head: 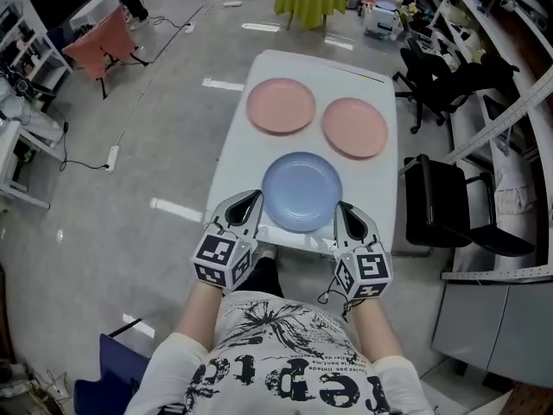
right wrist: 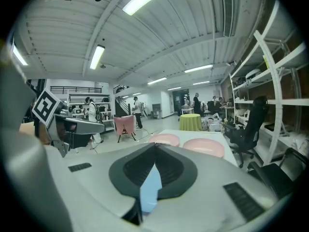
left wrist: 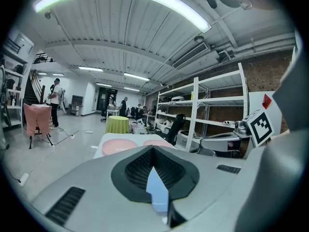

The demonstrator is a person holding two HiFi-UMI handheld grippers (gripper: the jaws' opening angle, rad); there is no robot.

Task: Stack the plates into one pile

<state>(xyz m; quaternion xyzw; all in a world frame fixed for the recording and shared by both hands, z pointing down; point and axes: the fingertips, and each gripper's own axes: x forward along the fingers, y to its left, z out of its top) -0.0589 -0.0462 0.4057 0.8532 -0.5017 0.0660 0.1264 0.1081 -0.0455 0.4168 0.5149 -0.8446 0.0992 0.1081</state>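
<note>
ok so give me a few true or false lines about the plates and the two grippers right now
1. One blue plate and two pink plates lie on the table. True.
2. The blue plate rests on one of the pink plates. False: it lies alone on the table, apart from both.
3. The left gripper and the right gripper both have their jaws together. True.
4. The blue plate is the farthest from the person. False: it is the nearest, with a gripper at each side; the pink plates lie beyond it.
</note>
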